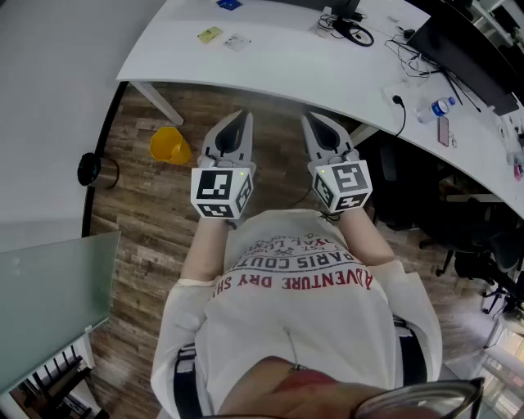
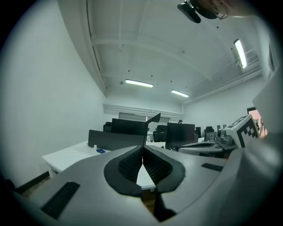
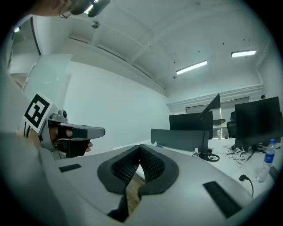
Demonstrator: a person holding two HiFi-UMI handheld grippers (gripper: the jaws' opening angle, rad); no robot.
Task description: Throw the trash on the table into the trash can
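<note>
In the head view my left gripper and right gripper are held level side by side over the wooden floor, pointing at the white table. Both are shut with nothing between the jaws, as the left gripper view and the right gripper view also show. On the table's far left lie a yellow scrap, a pale wrapper and a blue piece. A yellow trash can stands on the floor under the table edge, left of my left gripper.
A table leg slants down near the can. A black round object sits by the wall at left. Cables, a water bottle and a monitor occupy the table's right. Office chairs stand at right.
</note>
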